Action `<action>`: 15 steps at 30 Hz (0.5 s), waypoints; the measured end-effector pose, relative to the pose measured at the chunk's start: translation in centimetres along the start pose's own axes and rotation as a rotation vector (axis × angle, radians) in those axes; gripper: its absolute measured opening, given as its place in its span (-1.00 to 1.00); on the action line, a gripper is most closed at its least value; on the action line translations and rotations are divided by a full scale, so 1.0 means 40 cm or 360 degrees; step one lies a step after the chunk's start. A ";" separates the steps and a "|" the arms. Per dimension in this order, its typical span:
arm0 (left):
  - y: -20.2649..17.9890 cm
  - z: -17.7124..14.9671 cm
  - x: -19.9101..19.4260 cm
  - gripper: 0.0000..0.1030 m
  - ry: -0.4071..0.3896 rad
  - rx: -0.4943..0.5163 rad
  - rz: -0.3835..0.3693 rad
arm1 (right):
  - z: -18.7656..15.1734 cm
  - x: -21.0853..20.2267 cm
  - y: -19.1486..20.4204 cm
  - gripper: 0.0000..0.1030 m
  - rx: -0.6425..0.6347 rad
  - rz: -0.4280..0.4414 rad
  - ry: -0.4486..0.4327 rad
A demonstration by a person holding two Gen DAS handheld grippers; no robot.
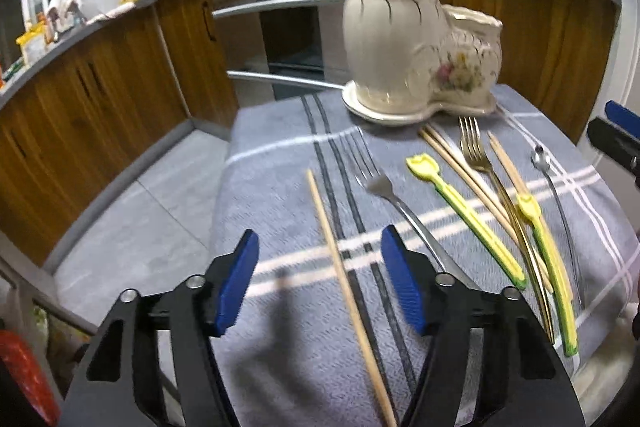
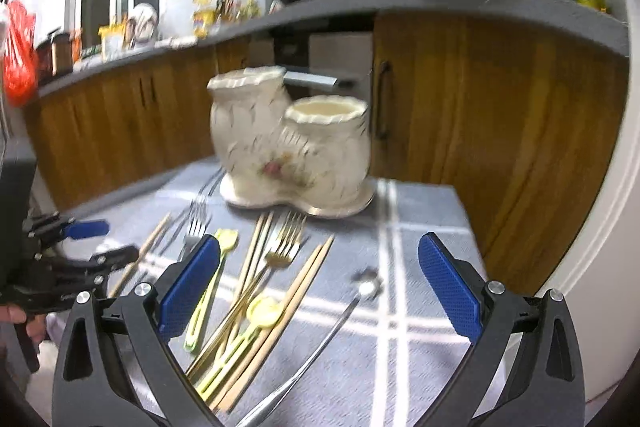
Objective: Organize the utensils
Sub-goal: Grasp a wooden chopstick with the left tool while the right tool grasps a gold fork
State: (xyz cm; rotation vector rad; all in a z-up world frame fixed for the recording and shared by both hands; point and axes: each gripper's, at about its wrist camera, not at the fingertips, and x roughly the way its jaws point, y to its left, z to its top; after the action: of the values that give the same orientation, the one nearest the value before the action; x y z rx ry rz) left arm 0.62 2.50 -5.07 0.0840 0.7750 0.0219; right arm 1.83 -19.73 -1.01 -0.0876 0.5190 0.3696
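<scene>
A single wooden chopstick (image 1: 344, 267) lies on the grey striped cloth (image 1: 280, 147), running between the fingers of my left gripper (image 1: 319, 239). The blue pads (image 1: 240, 279) stand apart from it, so that gripper is open. Right of it lie a silver fork (image 1: 384, 187), two yellow-green plastic tools (image 1: 464, 215), more chopsticks (image 1: 452, 159), a gold fork (image 1: 476, 155) and a silver spoon (image 1: 542, 157). My right gripper (image 2: 320, 239) hovers open over this pile, holding nothing. A cream ceramic double holder (image 1: 400, 39) (image 2: 288, 147) stands at the cloth's far end.
The cloth-covered surface ends in a drop to the tiled floor (image 1: 152, 211) on the left. Wooden kitchen cabinets (image 1: 100, 99) and an oven with steel handles (image 1: 280, 3) stand beyond. A hand (image 2: 16, 319) holds the left gripper's grip at the left edge.
</scene>
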 end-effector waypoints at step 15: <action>0.008 -0.008 0.039 -0.75 0.0140 -0.0044 -0.0118 | -0.020 0.137 0.073 -0.44 0.0084 0.0197 0.0498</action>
State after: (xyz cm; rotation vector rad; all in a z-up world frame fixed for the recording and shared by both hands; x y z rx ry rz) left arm 1.51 2.94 -6.34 0.0279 0.8648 -0.0343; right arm 4.81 -15.40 -4.42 -0.0624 0.8456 0.4661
